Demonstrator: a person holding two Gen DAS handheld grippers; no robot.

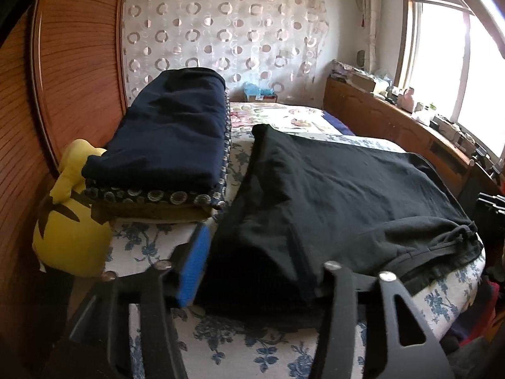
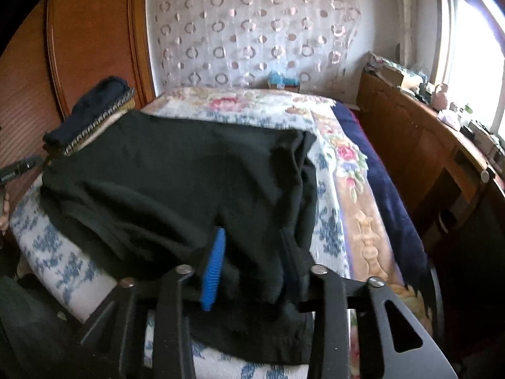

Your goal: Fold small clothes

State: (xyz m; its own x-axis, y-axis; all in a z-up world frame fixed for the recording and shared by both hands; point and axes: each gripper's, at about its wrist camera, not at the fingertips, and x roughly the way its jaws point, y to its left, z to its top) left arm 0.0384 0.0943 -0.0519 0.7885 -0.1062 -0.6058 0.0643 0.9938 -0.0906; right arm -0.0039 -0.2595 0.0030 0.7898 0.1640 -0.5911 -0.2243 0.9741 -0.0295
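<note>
Both the left gripper (image 1: 252,271) and right gripper (image 2: 252,262), part-closed, pinch a black garment's (image 1: 347,189) near edge on the bed (image 1: 252,353), apparently mid-fold, ready to carry it forward.

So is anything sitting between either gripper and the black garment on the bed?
Nothing visible. The black cotton garment already lies between the fingers of the left gripper and the right gripper. The stack of folded navy clothes sits off to the left, clear of both.
</note>
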